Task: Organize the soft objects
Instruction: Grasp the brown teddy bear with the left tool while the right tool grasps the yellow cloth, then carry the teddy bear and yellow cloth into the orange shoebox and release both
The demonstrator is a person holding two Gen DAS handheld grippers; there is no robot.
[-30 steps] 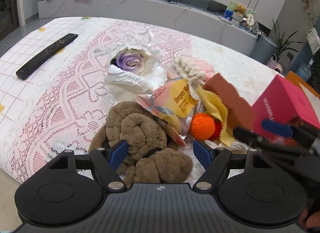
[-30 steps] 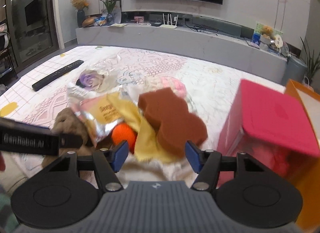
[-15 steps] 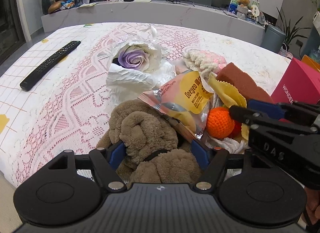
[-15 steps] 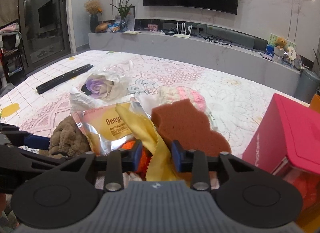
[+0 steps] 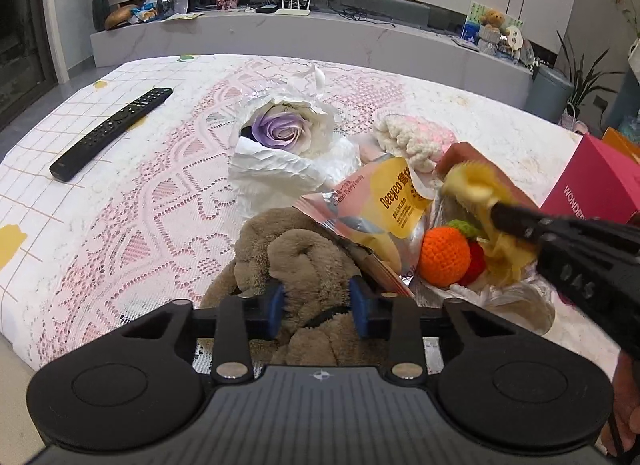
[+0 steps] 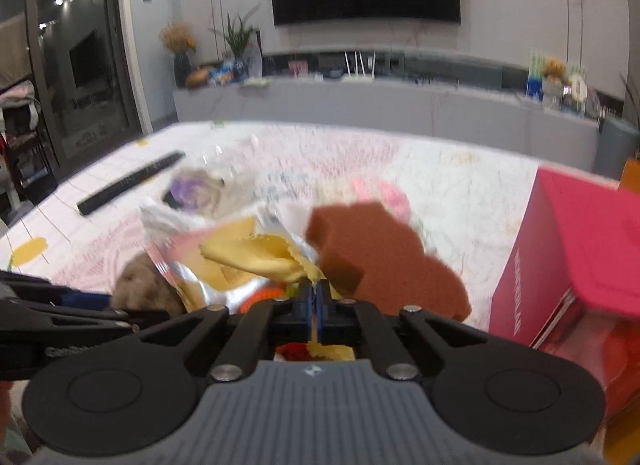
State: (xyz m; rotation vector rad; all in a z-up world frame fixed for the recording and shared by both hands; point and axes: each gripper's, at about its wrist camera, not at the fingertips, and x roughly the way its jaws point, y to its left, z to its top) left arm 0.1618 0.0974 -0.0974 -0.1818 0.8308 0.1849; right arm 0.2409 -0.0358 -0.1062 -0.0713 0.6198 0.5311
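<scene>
A heap of soft things lies on the lace-covered table (image 5: 132,225). A brown plush toy (image 5: 304,261) sits at its near side, and my left gripper (image 5: 317,305) is closing on it, its blue pads pressing into the fur on both sides. My right gripper (image 6: 315,299) is shut on a yellow cloth (image 6: 260,257), which sticks up past its tips. In the left wrist view the right gripper (image 5: 500,211) comes in from the right with the yellow cloth (image 5: 476,185) bunched at its tip. A brown sponge (image 6: 376,249) lies just beyond.
An orange crochet ball (image 5: 444,255), a yellow snack packet (image 5: 388,205), a purple rose in white paper (image 5: 280,133) and a pink-white knitted piece (image 5: 412,137) share the heap. A pink box (image 5: 596,185) stands to the right. A black remote (image 5: 112,133) lies far left.
The left jaws went from wide apart to pinching the brown plush toy. The right jaws closed fully on the yellow cloth and drew it up from the heap.
</scene>
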